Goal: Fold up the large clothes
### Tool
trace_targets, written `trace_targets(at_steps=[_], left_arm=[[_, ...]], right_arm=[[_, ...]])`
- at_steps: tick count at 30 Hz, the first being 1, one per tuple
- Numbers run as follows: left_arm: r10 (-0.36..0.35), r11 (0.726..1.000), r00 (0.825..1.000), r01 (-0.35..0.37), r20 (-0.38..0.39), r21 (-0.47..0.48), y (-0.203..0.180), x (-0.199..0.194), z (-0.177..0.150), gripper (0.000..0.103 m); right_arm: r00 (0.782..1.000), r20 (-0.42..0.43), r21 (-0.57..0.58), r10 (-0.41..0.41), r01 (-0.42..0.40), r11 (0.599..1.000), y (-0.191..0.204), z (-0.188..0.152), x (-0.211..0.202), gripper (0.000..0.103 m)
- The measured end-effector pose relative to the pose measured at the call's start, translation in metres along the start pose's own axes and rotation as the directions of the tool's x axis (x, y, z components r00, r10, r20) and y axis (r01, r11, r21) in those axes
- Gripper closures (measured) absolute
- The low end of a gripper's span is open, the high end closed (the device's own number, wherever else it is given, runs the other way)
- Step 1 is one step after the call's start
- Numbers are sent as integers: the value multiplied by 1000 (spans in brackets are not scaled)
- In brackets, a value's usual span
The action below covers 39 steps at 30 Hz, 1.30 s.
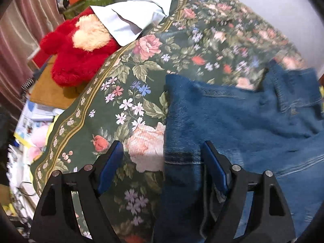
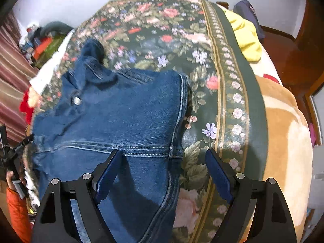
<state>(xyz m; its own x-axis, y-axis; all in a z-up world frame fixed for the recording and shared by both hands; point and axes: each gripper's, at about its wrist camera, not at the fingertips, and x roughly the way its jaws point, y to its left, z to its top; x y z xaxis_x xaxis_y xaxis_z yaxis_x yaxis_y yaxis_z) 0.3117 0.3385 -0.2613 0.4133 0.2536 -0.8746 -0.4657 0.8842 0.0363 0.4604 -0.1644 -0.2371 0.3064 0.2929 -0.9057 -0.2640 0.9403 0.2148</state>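
A blue denim garment with fleecy lining (image 1: 232, 119) lies on a green floral bedspread (image 1: 125, 93). In the left wrist view my left gripper (image 1: 162, 154) is open, hovering over the garment's left edge, one finger over the bedspread, one over the denim. In the right wrist view the same garment (image 2: 125, 111) shows a metal button (image 2: 77, 100) and a stitched seam. My right gripper (image 2: 162, 162) is open over the garment's right edge, above the bedspread (image 2: 222, 81). Neither gripper holds anything.
A red and cream plush toy (image 1: 79, 48) and a pale blue cloth (image 1: 129, 18) lie at the bed's far left. A yellow cloth (image 2: 247, 38) and a tan blanket (image 2: 283, 133) lie on the right. Clutter lies beside the bed (image 1: 30, 125).
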Motion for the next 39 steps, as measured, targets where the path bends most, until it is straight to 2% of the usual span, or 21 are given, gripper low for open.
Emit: trace_targets(at_steps=[4, 8, 12, 15, 21, 29, 32, 39], left_arm=[[50, 996, 998, -52, 40, 66, -9, -5, -10, 21], [9, 998, 1000, -10, 19, 62, -2, -24, -21, 22], [3, 997, 998, -8, 58, 79, 0, -57, -36, 22], [-9, 995, 996, 1, 83, 96, 0, -80, -49, 21], [-86, 991, 993, 76, 85, 108, 2, -120, -88, 21], [-131, 988, 991, 130, 16, 88, 12, -127, -143, 20], [-145, 989, 989, 146, -27, 39, 22, -120, -166, 20], [-218, 975, 968, 209, -126, -80, 42, -100, -211, 20]], right_arm=[[1000, -2, -32, -13, 13, 999, 0, -6, 4, 20], [998, 2, -47, -57, 57, 997, 0, -14, -12, 20], [996, 42, -92, -80, 84, 992, 8, -33, -42, 20], [995, 76, -122, -68, 77, 989, 17, -51, -69, 20], [993, 121, -128, -4, 20, 992, 30, -97, -115, 20], [992, 113, -93, 51, -40, 995, 29, -173, -143, 20], [991, 104, -59, 87, -82, 995, 28, -194, -145, 20], [987, 70, -48, 148, -145, 988, 38, -225, -142, 20]])
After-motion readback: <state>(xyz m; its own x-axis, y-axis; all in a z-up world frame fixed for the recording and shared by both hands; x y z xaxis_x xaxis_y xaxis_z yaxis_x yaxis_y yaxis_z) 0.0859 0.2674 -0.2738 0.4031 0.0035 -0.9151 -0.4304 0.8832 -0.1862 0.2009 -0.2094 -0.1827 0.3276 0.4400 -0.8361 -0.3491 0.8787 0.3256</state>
